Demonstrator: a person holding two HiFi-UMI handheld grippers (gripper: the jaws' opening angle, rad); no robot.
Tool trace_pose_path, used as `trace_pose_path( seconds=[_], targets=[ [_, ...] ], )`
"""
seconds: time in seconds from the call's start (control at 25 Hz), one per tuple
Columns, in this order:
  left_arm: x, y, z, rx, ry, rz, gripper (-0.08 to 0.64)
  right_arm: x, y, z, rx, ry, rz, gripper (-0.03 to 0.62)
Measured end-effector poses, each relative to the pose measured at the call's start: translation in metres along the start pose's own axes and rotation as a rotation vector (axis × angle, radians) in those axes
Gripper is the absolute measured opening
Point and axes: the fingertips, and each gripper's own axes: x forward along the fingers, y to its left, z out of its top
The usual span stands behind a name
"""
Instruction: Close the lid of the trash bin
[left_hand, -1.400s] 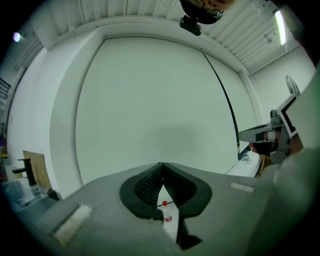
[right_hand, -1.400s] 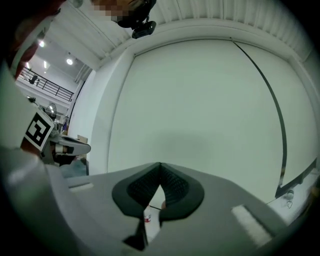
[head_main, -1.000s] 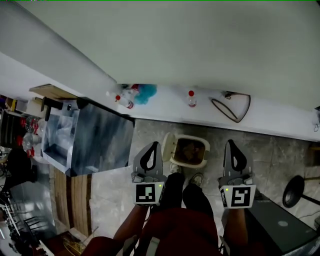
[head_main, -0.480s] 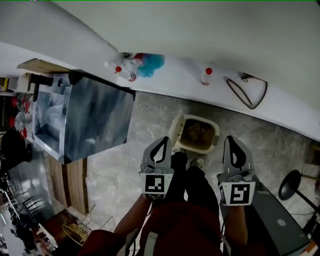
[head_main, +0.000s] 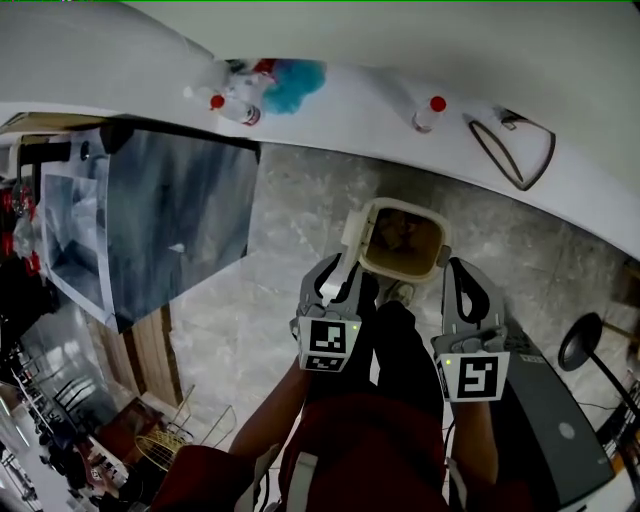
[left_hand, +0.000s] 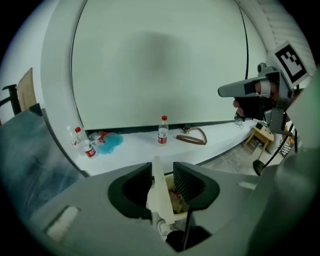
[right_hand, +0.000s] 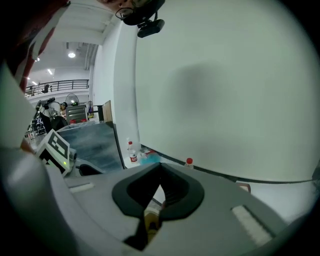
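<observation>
A cream trash bin (head_main: 403, 268) stands on the marble floor with rubbish inside, its lid (head_main: 352, 232) upright at the left rim. My left gripper (head_main: 338, 266) is at that lid. In the left gripper view its jaws have just been opening, and the lid's thin edge (left_hand: 159, 192) stands in the gap of the left gripper (left_hand: 162, 170) without the pads pressing on it. My right gripper (head_main: 462, 266) hangs beside the bin's right side, holding nothing. In its own view the right gripper (right_hand: 160, 166) shows tips that meet, with the bin (right_hand: 150, 218) below.
Along the wall a white ledge (head_main: 350, 110) carries two water bottles (head_main: 431, 112) (head_main: 228, 105), a blue cloth (head_main: 292, 84) and a brown looped strap (head_main: 510, 150). A grey cabinet (head_main: 170, 220) stands left. A black stool (head_main: 580, 345) and a dark case (head_main: 560, 420) are right. The person's shoes (head_main: 400, 294) touch the bin.
Both grippers have come down toward the bin, which now looks larger and nearer. The left gripper's jaws have parted and now straddle the upright lid's edge.
</observation>
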Motion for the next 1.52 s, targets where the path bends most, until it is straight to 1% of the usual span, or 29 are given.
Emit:
trace_pose_path(
  seconds=[0.08,0.16,0.32,0.48,0.64,0.76,0.84,0.96,1.04,1.12,1.24,1.4,1.52],
  targets=[
    [0.013,0.000,-0.017,0.000,0.036,-0.032,0.158,0.009,0.003,-0.005,0.009,0.016,-0.004,0.002],
    [0.023,-0.003,-0.032,0.005,0.077,-0.067,0.173,0.017,0.005,-0.006,0.037,0.027,-0.013,0.002],
    [0.034,-0.005,-0.052,0.008,0.129,-0.117,0.179,0.026,0.006,-0.018,-0.009,0.076,-0.005,0.002],
    [0.038,-0.009,-0.061,0.011,0.149,-0.172,0.179,0.036,0.012,-0.014,0.002,0.062,-0.019,0.002],
    [0.040,-0.016,-0.068,0.029,0.167,-0.223,0.179,0.041,0.012,-0.014,0.029,0.098,-0.062,0.002],
    [0.043,-0.019,-0.068,0.041,0.168,-0.251,0.179,0.040,0.009,-0.017,0.009,0.100,-0.076,0.002],
    [0.042,-0.020,-0.068,0.041,0.170,-0.264,0.179,0.038,0.009,-0.021,-0.009,0.094,-0.080,0.002],
    [0.043,-0.023,-0.068,0.057,0.176,-0.276,0.179,0.033,0.004,-0.025,0.020,0.106,-0.113,0.002],
    [0.045,-0.028,-0.068,0.059,0.184,-0.281,0.179,0.028,-0.002,-0.032,0.024,0.118,-0.120,0.002],
    [0.048,-0.037,-0.066,0.062,0.191,-0.288,0.179,0.022,-0.012,-0.044,0.015,0.130,-0.126,0.002],
    [0.051,-0.057,-0.064,0.062,0.197,-0.304,0.179,0.012,-0.027,-0.053,0.028,0.122,-0.141,0.002],
    [0.060,-0.080,-0.065,0.031,0.205,-0.292,0.179,-0.001,-0.043,-0.060,0.037,0.106,-0.125,0.002],
    [0.066,-0.095,-0.064,0.030,0.210,-0.275,0.179,-0.016,-0.058,-0.071,0.058,0.112,-0.130,0.002]
  ],
)
